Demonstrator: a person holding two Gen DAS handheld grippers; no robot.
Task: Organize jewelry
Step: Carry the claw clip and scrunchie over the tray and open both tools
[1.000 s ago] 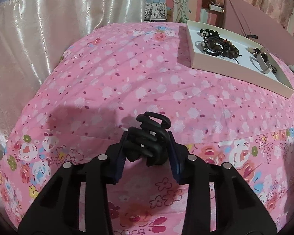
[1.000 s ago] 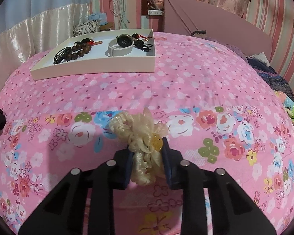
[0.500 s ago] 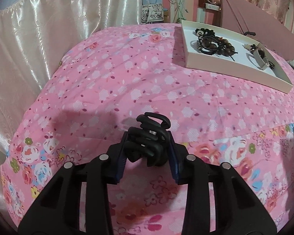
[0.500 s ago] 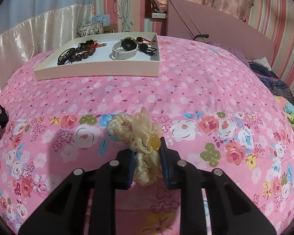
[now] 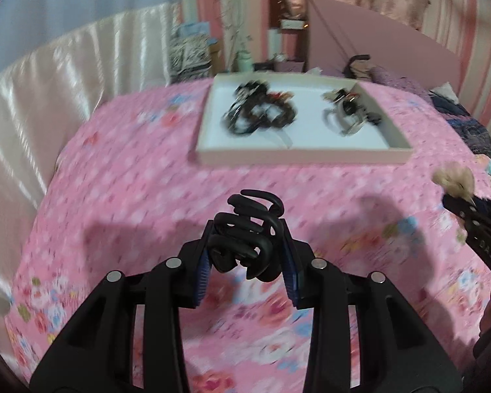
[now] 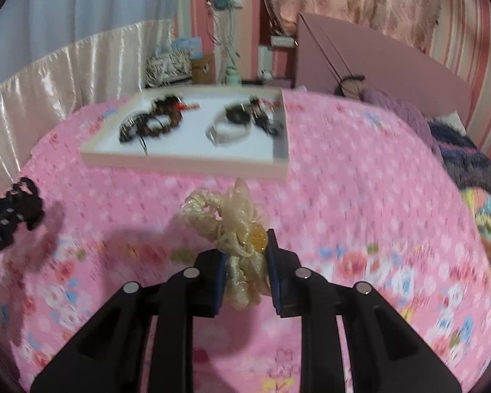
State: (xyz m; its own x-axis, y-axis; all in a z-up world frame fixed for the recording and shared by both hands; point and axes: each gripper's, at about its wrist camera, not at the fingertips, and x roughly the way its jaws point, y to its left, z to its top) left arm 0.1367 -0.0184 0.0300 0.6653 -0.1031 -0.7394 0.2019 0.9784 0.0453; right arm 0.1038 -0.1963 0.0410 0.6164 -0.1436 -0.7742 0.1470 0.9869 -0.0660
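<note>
A big bed (image 6: 360, 177) fills the room. A pink cover (image 5: 140, 170) with small white flowers is spread over it, and near the front edge the flowers are bigger and have more colors. A flat white tray (image 6: 186, 163) sits on the cover at the far side of the bed. It has low walls. To the right, at the far edge, a purple cloth (image 6: 406, 114) and a dark blanket (image 6: 468, 160) lie in a heap. A bright green and yellow cloth (image 6: 487, 216) lies at the right edge, nearer than the blanket.
</note>
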